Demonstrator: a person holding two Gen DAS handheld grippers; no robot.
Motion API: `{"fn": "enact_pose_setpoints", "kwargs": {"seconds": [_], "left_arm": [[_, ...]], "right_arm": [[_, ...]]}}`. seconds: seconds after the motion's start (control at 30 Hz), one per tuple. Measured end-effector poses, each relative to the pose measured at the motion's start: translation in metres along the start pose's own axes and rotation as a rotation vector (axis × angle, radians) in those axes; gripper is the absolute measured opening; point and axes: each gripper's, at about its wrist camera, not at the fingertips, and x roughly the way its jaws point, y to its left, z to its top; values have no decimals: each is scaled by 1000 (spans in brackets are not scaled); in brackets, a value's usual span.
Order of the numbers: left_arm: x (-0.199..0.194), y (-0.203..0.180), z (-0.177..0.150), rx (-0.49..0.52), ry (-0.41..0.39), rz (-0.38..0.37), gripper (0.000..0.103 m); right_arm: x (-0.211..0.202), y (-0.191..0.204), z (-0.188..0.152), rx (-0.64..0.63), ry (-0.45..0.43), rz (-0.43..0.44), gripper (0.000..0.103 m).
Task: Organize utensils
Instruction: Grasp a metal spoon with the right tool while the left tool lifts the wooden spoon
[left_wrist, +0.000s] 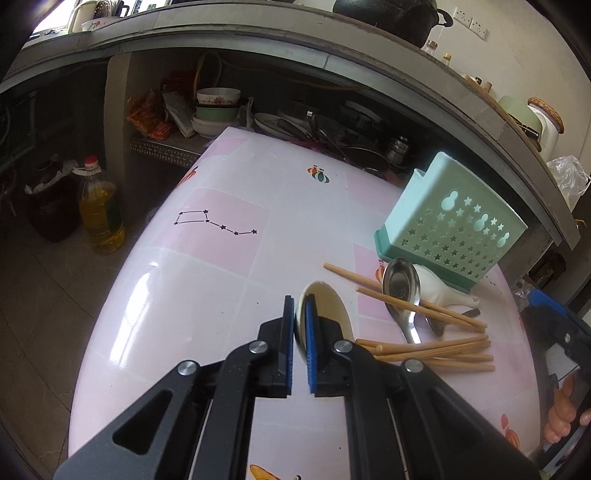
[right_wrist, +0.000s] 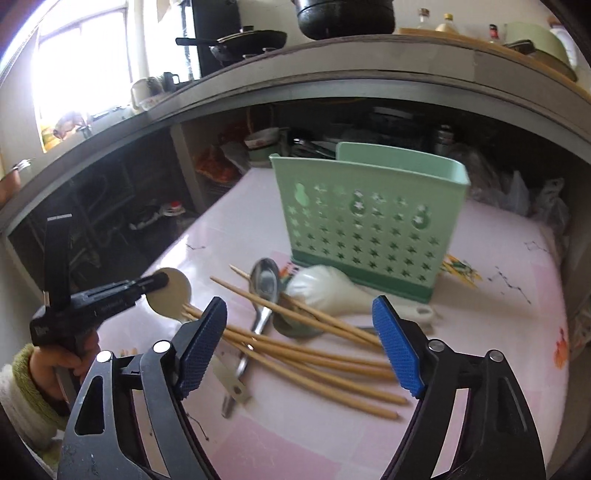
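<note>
Left tongs are clamped on a beige spoon, pads pinching the bowl rim; the spoon's handle is hidden behind the tongs, so its long axis can't be read w/ certainty. In the right wrist view the same spoon shows as a round disc, lifted above the table near its left edge. Right tongs are spread wide, holding nothing, hovering just over the chopsticks. The pile sits toward the table's right edge, in front of the green holder: chopsticks fan roughly left-right across the right tongs' gap, a metal spoon lies across them w/ bowl toward the holder, and a white ceramic spoon rests bowl-down just beside the holder's base. Holder stands upright, apparently empty, nearer the table's far right corner. Key relation: from the left tongs the holder lies ahead and to the right, beyond the pile, so the held spoon prob. needs carrying over the pile and dropping handle-down into the holder's top opening. Right hand is nearer the chopsticks; since they lie across the gap rather than along it, it likely must rotate before closing.
</note>
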Motion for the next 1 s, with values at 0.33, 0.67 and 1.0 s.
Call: {"fn": "enact_pose_setpoints", "kwargs": {"seconds": [0.33, 0.67, 1.0], "left_arm": [[-4, 13, -1, -16, -29, -17, 5], [-1, 25, 1, -45, -16, -36, 5], [0, 26, 3, -66, -5, -31, 5]], "right_arm": [[98, 4, 36, -86, 184, 111, 41], [125, -1, 33, -96, 282, 193, 28], [126, 8, 30, -133, 258, 225, 3]]}}
